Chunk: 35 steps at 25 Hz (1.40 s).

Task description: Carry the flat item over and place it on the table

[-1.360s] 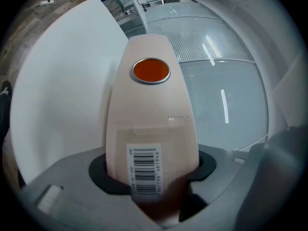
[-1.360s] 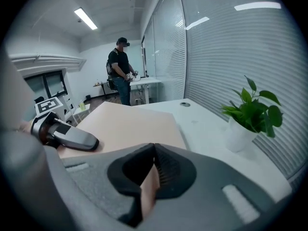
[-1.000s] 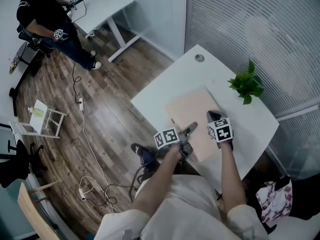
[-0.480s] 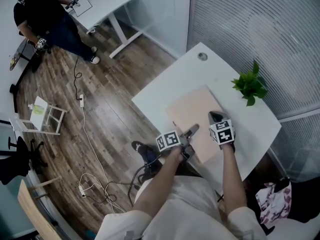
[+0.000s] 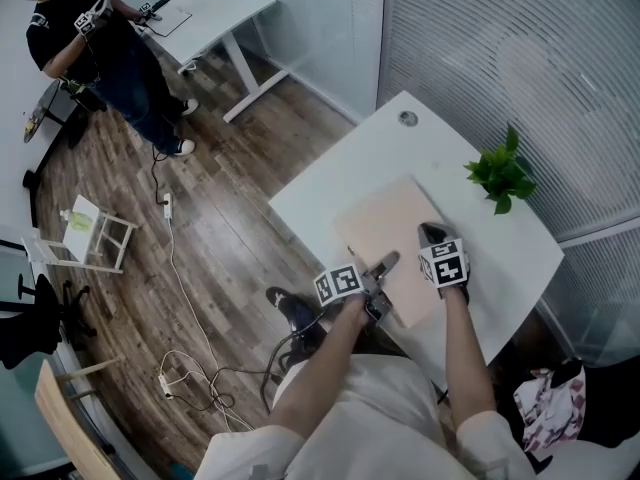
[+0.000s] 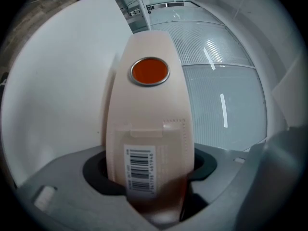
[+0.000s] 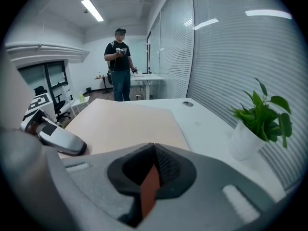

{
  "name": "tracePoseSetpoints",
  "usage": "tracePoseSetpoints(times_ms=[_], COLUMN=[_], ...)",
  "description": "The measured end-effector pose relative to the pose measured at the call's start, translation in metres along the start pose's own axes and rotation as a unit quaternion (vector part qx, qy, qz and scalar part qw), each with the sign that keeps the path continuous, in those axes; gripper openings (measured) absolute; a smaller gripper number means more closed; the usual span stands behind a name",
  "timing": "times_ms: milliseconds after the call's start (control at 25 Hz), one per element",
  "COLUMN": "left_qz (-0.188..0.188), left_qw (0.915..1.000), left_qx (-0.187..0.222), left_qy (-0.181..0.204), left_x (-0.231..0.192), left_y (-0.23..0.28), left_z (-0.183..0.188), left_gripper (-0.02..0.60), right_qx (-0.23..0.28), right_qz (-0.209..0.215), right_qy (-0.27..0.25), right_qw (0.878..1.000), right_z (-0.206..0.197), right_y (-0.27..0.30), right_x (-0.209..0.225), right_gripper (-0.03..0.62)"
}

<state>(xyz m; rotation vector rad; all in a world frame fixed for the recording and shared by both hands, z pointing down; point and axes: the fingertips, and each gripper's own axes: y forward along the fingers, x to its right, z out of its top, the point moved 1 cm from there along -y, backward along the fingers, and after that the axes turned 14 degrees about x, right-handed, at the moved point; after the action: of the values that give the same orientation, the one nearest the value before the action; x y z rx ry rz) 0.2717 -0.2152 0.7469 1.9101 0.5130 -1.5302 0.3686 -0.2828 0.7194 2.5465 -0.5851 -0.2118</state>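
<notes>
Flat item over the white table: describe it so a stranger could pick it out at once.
Find the white table beside the blind-covered glass wall. Over its near half is the flat beige panel, held at its near edge by the left gripper. Unlike the small upright potted plant nearby, it is broad, thin and plain.

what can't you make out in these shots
1. Whether the flat item already touches the table: the head view looks straight down, so no gap is readable.
2. Digits on its barcode label: left gripper view, blurred.
3. What the far person holds: right gripper view, too small.
</notes>
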Motion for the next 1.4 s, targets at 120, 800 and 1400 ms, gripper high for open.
tracePoseSetpoints(times_ms=[120,800,1400], left_qz=[0.007,0.034,0.097], left_qw=[1.0000,0.9990,0.9921], left_qx=[0.002,0.025,0.073], left_qy=[0.003,0.012,0.029], left_x=[-0.001,-0.003,-0.017], left_y=[-0.003,-0.028,-0.050], left_z=[0.002,0.020,0.042], left_gripper=[0.307,0.311,0.313], right_qx=[-0.001,-0.001,0.003], right_qz=[-0.004,-0.029,-0.057], right_qy=[0.001,0.005,-0.005], right_qw=[1.000,1.000,0.998], right_z=[0.000,0.005,0.008], right_y=[0.002,0.005,0.012], right_x=[0.000,0.000,-0.011], right_gripper=[0.002,0.003,0.003])
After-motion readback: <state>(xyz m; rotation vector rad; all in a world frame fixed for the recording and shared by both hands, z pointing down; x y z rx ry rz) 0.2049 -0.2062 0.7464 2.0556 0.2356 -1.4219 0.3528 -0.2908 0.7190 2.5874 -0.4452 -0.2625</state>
